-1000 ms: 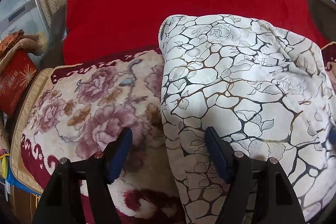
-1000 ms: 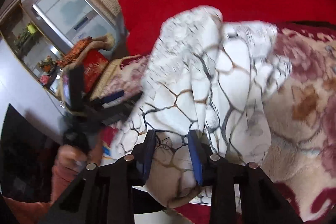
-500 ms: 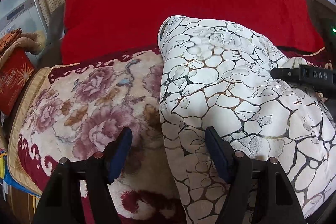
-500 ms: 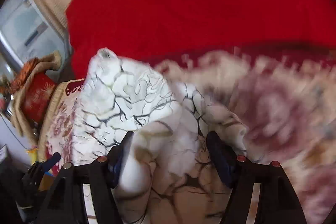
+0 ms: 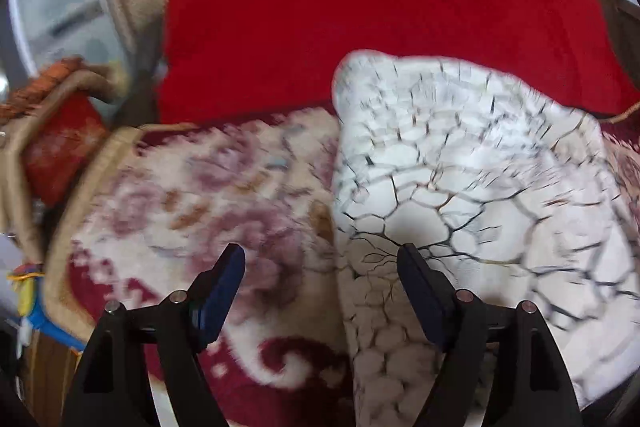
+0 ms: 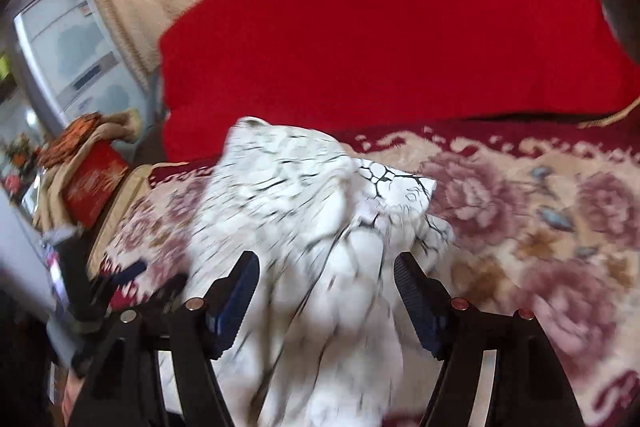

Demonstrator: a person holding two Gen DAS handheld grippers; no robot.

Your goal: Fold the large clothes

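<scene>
Left claw (image 5: 320,267) spread wide, nothing between its pads, hovering over the near left edge of the white crackle-print garment (image 5: 460,195). Right claw (image 6: 326,267) spread too, the bunched garment (image 6: 320,227) heaped between its fingers, blurred, contact unclear. The garment lies on the floral blanket (image 5: 200,195), reaching toward twelve o'clock. Beyond it, the red cushion (image 5: 380,7). At ten o'clock, a red box (image 6: 94,183).
</scene>
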